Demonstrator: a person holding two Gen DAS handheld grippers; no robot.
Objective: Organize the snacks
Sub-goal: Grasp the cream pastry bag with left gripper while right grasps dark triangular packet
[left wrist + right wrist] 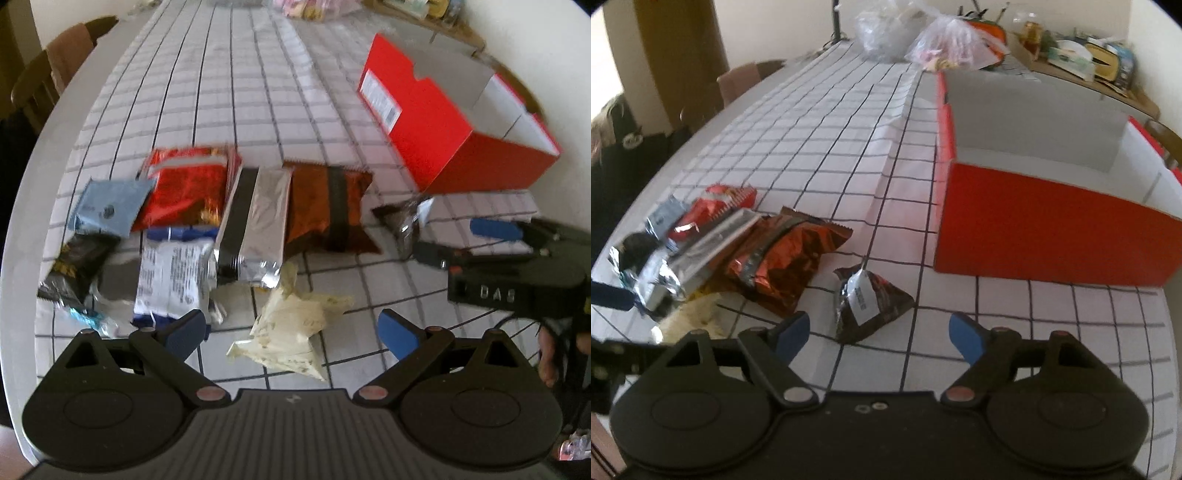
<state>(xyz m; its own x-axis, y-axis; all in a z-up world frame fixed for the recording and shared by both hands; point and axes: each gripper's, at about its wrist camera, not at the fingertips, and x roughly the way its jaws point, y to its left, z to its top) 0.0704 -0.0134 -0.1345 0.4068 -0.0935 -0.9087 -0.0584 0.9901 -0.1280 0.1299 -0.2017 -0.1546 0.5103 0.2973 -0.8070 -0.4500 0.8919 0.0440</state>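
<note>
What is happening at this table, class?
A person holds a claw in each hand over a checked tablecloth. Both the left claw and the right claw are open and empty. Snack packets lie loose: a cream packet, a dark packet, an orange bag. The red box looks empty.

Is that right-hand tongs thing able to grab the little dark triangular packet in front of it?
Probably yes. The right tongs are open, and the dark triangular packet lies alone on the checked tablecloth just ahead of them, with nothing in between.
</note>
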